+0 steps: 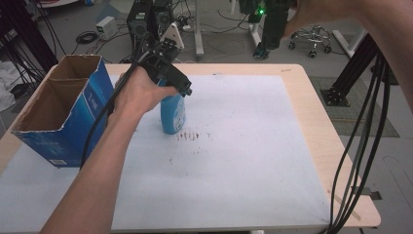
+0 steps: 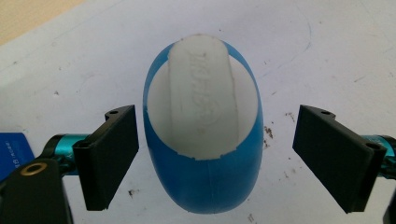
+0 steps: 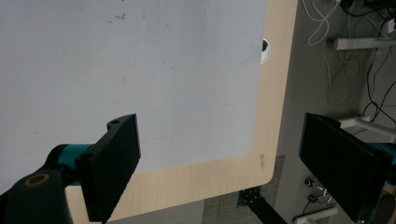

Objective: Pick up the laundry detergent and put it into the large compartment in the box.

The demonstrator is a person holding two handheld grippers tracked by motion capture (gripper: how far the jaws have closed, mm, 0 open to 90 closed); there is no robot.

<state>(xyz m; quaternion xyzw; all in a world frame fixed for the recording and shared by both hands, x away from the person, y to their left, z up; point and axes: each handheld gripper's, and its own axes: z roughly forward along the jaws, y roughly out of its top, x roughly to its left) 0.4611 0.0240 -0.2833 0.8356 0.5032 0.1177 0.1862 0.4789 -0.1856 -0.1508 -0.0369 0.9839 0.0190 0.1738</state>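
Item 1. Left forearm (image 1: 92, 190): enters from the bottom edge of the high view and runs up across the white mat (image 1: 243, 161), a black cable trailing along it.

Item 2. Left hand (image 1: 139, 92): wrapped round the left gripper (image 1: 182, 90), which hangs directly above the bottle. Jaws spread wide. In the left gripper view the two black pads (image 2: 112, 154) stand either side of the bottle with white mat visible in both gaps; nothing is gripped, neither pad touches.

Item 3. Blue bottle (image 1: 173, 114): upright on the mat, left of centre, just right of the box. Seen from above in the left gripper view, the bottle (image 2: 203, 126) shows a white flip cap (image 2: 201, 100) with raised lettering, too blurred to read. It sits between the jaws, nearer the left-hand pad.

Item 4. Brown specks (image 1: 187, 136): scattered on the mat at the foot of the bottle, on its right side.

Item 5. Blue cardboard box (image 1: 58, 112): open-topped, brown inside, on the left edge of the table (image 1: 316, 122), close to the bottle but apart from it.

Item 6. Right gripper (image 1: 272, 24): held high over the far edge of the table, in the right hand (image 1: 316, 14), well apart from the bottle. In the right gripper view its jaws stand wide apart, holding nothing, above the mat corner and table rim (image 3: 268, 93).

Item 7. Floor beyond: cables, a small white device, chair castors.
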